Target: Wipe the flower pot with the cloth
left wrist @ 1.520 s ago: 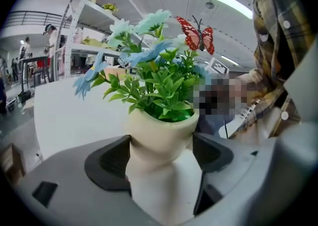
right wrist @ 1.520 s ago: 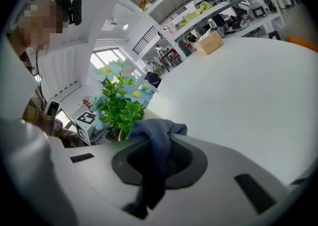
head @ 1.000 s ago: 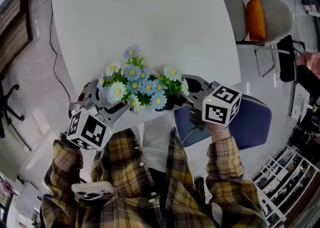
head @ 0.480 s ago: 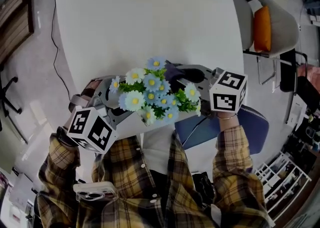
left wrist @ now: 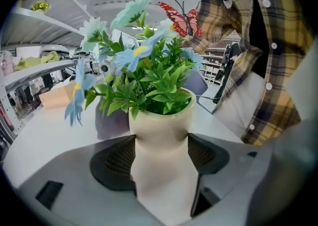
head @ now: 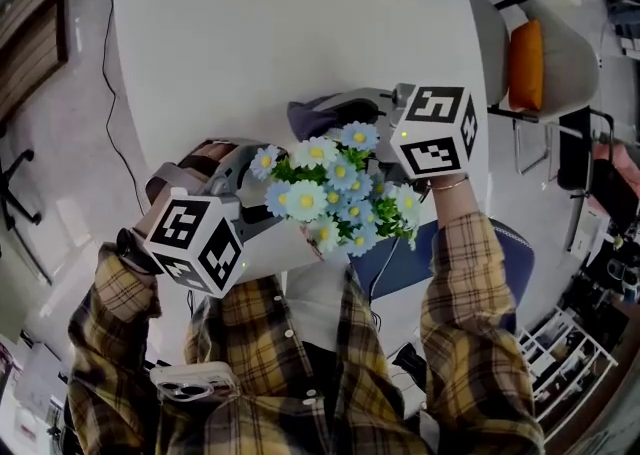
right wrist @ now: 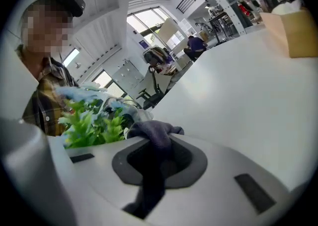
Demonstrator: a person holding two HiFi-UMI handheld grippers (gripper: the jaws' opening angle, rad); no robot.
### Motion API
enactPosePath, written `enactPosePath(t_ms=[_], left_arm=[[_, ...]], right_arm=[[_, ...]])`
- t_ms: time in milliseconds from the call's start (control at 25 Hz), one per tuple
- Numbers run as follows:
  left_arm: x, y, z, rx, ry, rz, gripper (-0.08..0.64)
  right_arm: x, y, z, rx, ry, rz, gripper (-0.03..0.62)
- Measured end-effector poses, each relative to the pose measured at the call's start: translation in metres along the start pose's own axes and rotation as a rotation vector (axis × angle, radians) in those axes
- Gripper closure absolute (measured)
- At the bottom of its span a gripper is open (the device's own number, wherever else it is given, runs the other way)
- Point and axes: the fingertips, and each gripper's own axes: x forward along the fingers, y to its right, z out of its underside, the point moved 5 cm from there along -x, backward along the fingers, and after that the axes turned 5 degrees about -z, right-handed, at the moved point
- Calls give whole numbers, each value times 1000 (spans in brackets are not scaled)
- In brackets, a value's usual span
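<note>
The flower pot is gripped by the left fingers; the cloth, pinched by the right fingers, is held at its twelve o'clock.

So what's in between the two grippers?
The flower pot's blue and white flowers, between the left gripper and the right gripper's cloth; the head view shows it.

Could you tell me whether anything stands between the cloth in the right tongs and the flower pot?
Only the plant's flowers and leaves: they spread over the flower pot, held in the left tongs, on the side where the right tongs hold the cloth. Nothing else shows between them.
</note>
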Motion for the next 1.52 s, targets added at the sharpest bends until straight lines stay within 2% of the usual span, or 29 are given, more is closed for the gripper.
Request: enactPosePath(t_ms=[200,400,560,680,800,920,1000,1120,1280,1320,1400,1520], left_arm=[[4,3,-4,-33,35,-9,222],[0,4,1,-84,57,-92,224],[-19,4,7,-233,73,-151,225],[-49,3,2,-339,148,-249,264],[-73,7,-21,-433,265,-332,320],[-89,11,-54,-521,357,-343,360],[-100,13,-75,-554,403,-340,397],[-118,16,-108,-568,468,-365,442],[-137,15,-155,-559,565,-470,499],[-139,17,-166,-555,589,-483,525],[-140,24,-187,-535,619,-489,533],[-142,36,-211,-491,631,-495,551]], right_arm=[[21,-3,-13,-43,-73,-13,569],[-2,3,-11,-34,33,45,569],[-37,3,-16,-68,145,149,569],[-58,-11,-21,-115,229,222,569],[-88,-38,-23,-163,316,300,569],[-123,-69,-29,-211,412,396,569],[-145,-91,-35,-236,481,470,569],[-175,-132,-43,-262,619,561,569],[-206,-190,-47,-303,772,642,568],[-210,-203,-45,-307,799,651,569],[-214,-225,-38,-312,830,667,568],[-211,-252,-26,-327,847,705,569]])
